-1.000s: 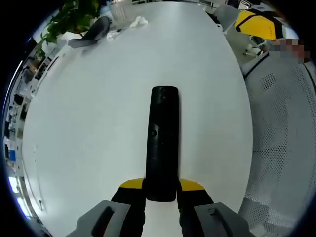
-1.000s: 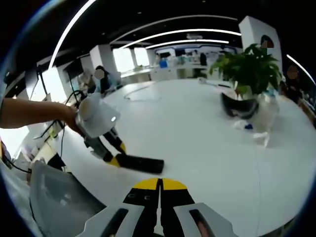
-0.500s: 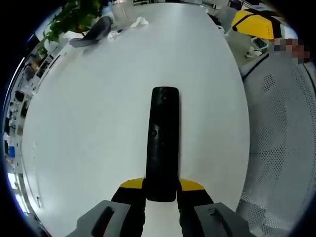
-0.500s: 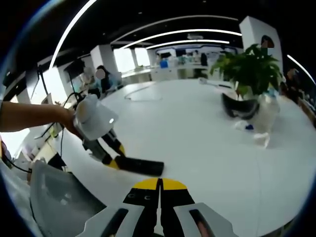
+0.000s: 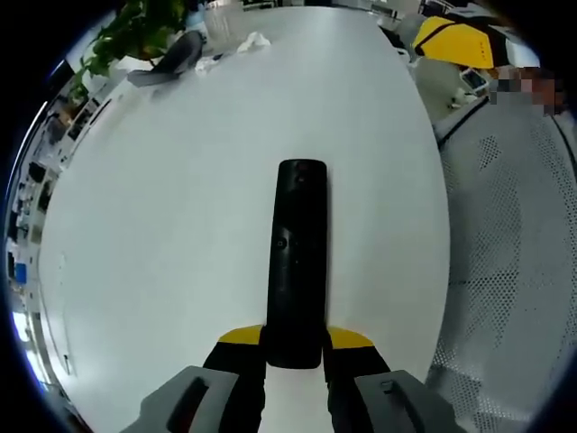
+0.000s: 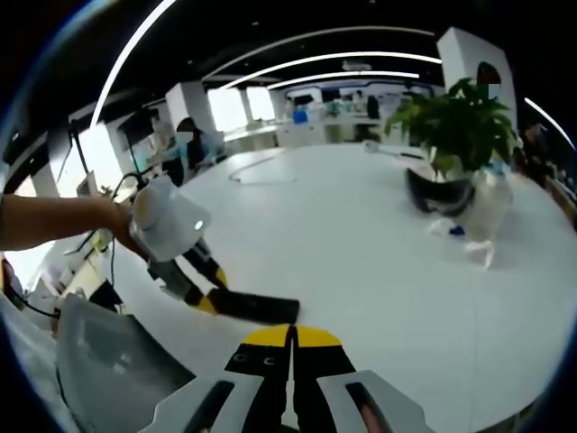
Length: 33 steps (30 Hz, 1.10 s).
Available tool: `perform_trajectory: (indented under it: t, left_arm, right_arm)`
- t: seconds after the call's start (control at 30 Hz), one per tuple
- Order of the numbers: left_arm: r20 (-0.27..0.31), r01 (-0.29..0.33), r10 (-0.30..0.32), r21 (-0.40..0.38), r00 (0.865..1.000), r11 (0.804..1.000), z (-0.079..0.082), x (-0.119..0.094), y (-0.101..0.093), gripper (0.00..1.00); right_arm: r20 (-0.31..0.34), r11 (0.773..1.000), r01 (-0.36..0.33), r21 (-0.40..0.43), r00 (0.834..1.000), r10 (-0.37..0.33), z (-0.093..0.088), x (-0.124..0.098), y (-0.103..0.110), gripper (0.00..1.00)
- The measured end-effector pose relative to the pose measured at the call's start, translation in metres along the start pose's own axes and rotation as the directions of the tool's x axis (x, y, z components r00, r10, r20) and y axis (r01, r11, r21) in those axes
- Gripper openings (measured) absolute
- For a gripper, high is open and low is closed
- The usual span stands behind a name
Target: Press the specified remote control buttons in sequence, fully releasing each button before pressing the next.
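A long black remote control [image 5: 295, 262] runs straight away from my left gripper [image 5: 294, 347], whose yellow-tipped jaws are shut on its near end, over the white table [image 5: 162, 207]. In the right gripper view the same remote [image 6: 257, 306] pokes out of the left gripper [image 6: 206, 298], held by a person's hand at the left, just above the table [image 6: 361, 262]. My right gripper [image 6: 290, 347] is shut with nothing between its jaws, a little in front of the remote.
A potted green plant [image 6: 451, 144] with a clear plastic item beside it stands at the table's far right side. White crumpled paper [image 5: 252, 40] and a grey object [image 5: 171, 59] lie at the far end. A perforated grey chair [image 5: 514, 271] stands beside the table edge.
The left gripper with the remote has risen and tilted slightly in the right gripper view. The right gripper has not moved.
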State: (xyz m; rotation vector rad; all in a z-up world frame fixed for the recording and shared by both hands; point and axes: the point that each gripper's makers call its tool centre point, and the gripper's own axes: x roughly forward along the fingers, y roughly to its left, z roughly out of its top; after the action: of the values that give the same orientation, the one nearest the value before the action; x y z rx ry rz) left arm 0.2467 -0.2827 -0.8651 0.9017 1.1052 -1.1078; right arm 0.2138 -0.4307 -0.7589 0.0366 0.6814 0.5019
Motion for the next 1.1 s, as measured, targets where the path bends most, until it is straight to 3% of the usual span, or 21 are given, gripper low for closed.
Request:
perform_trajectory:
  t: [1.1]
  left_arm:
    - [-0.002, -0.004, 0.004, -0.005, 1.0, 1.0, -0.003, 0.0, -0.03, 0.23]
  right_arm:
    - [-0.043, 0.999, -0.022, -0.024, 0.999, 0.021, -0.008, 0.004, 0.007, 0.0]
